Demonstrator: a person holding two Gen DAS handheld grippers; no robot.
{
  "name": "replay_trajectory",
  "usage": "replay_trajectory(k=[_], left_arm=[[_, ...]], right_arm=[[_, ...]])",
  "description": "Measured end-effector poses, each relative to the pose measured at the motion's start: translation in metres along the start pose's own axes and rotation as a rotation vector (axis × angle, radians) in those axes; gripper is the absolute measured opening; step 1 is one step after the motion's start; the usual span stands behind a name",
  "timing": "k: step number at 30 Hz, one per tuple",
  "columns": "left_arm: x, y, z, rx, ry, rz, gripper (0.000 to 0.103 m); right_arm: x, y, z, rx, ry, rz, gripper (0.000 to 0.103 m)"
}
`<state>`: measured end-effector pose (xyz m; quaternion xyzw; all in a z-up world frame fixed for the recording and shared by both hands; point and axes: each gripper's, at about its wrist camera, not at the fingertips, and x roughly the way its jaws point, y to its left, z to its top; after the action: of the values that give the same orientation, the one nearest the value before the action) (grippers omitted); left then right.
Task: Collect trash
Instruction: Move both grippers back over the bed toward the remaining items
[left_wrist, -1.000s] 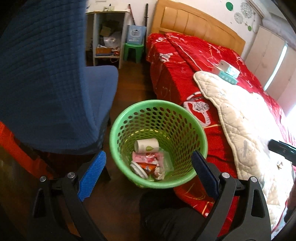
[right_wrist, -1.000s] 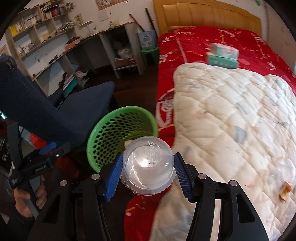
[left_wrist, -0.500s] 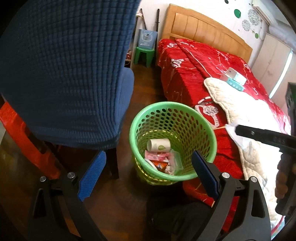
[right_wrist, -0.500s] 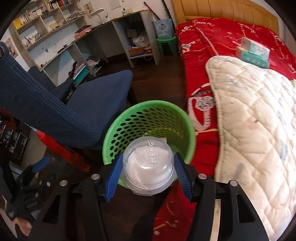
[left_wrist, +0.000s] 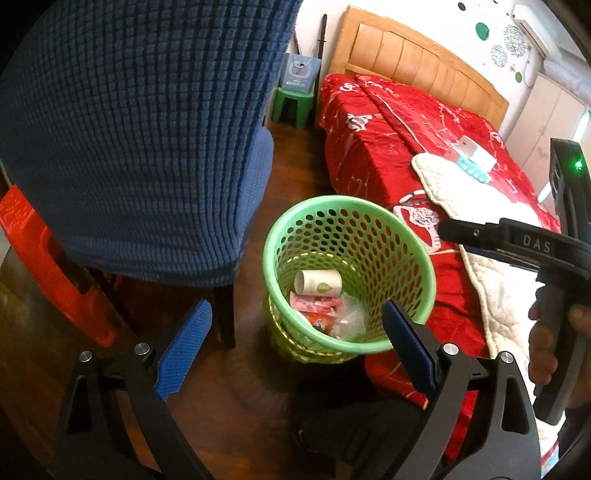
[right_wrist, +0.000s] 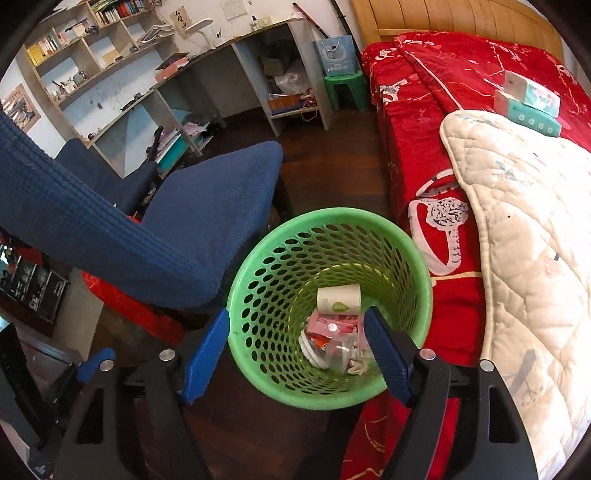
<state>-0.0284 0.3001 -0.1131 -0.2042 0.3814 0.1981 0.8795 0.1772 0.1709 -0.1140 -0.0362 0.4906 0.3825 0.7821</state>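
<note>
A green perforated waste basket (left_wrist: 413, 254) (right_wrist: 258, 288) stands on the dark wood floor between a blue chair and a red bed. Inside lie a white paper cup (left_wrist: 318, 283) (right_wrist: 339, 300), pink wrappers (left_wrist: 314, 305) (right_wrist: 332, 326) and clear plastic trash (right_wrist: 345, 350). My left gripper (left_wrist: 295, 347) is open and empty, above and in front of the basket. My right gripper (right_wrist: 299, 360) is open and empty, right over the basket's near rim. Its body also shows at the right of the left wrist view (left_wrist: 517, 243).
A blue upholstered chair (left_wrist: 140, 140) (right_wrist: 177, 229) stands left of the basket. A bed with a red blanket (left_wrist: 388, 147) (right_wrist: 436, 110), a white quilt (right_wrist: 524, 229) and tissue packs (right_wrist: 532, 99) is on the right. A desk with shelves (right_wrist: 221, 74) and a green stool (right_wrist: 345, 88) stand behind.
My right gripper has moved over the basket and opened; the clear plastic cup it held is out of its jaws. My left gripper has drawn back and turned left.
</note>
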Motion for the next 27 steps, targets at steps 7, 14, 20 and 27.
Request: replay_trajectory(k=[7,14,20,27], left_arm=[[-0.004,-0.016,0.002,0.025,-0.010,-0.015,0.092],[-0.005,-0.038,0.001,0.055,-0.004,-0.048,0.092],[-0.003,-0.063,-0.001,0.093,0.008,-0.081,0.092],[-0.001,-0.092,-0.005,0.139,0.022,-0.115,0.092]], right_arm=[[-0.030,-0.014,-0.015,-0.026,-0.041,-0.055,0.080],[-0.072,-0.052,-0.035,0.002,-0.089,-0.140,0.086],[-0.113,-0.096,-0.058,0.080,-0.124,-0.204,0.086],[-0.164,-0.148,-0.092,0.165,-0.166,-0.284,0.086]])
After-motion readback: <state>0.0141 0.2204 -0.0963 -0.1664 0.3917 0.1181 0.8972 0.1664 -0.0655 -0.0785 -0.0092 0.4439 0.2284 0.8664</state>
